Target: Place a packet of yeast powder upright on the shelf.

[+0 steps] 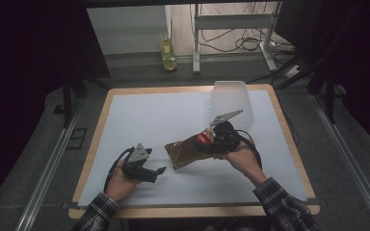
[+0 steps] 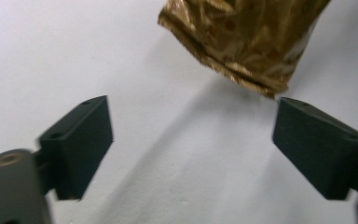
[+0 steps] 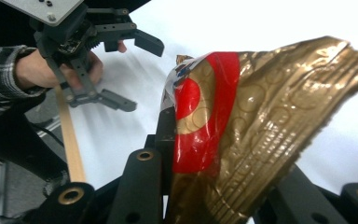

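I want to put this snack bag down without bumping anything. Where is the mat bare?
The far-left stretch of the white mat, beyond the left gripper, is bare, as is the near strip along the front edge. It is crowded on the right: the gold snack bag, the right gripper and the clear plastic container.

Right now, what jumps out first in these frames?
The crinkled gold snack bag, clamped by the right hand-held gripper and lifted above the middle of the white table mat. The left hand-held gripper waits open beside it. A translucent plastic container stands at the far right.
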Available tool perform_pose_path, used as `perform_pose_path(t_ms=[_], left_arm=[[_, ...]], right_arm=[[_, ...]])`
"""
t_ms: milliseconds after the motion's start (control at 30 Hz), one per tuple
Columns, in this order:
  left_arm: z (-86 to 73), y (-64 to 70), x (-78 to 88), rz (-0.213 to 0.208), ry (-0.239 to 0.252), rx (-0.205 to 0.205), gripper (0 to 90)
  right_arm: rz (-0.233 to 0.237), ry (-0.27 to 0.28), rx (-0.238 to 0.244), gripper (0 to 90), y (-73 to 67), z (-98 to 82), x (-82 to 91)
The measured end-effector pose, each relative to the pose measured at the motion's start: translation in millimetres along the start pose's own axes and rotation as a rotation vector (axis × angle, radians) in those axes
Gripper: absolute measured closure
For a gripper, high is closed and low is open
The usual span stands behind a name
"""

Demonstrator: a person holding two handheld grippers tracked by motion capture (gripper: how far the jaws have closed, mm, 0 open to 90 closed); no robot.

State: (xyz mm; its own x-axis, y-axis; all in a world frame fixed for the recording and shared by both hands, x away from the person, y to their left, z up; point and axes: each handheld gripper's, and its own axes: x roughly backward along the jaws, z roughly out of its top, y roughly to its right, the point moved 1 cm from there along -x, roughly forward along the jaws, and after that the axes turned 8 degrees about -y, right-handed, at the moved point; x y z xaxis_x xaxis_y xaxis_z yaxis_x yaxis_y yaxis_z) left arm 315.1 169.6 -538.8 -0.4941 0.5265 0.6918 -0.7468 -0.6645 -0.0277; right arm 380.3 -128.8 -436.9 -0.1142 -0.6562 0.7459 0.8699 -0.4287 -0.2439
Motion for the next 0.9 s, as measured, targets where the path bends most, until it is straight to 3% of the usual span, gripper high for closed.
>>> perform_pose_path(t_ms=[233,633,900], left_arm=[[-0.2,-1.7,1.9,-0.003,0.024,0.004,3.4],[-1.3,-1.5,0.2,0.010,0.007,-0.014,3.1],[-1.7,-0.5,-1.1,0.018,0.003,-0.027,3.3]], right_arm=[[-0.038,-0.011,0.095,71.7,3.0,11.4,13.5],[-0.117,-0.034,0.234,71.9,11.4,29.6,37.9],[-0.172,-0.044,0.272,72.0,22.2,42.6,58.8]])
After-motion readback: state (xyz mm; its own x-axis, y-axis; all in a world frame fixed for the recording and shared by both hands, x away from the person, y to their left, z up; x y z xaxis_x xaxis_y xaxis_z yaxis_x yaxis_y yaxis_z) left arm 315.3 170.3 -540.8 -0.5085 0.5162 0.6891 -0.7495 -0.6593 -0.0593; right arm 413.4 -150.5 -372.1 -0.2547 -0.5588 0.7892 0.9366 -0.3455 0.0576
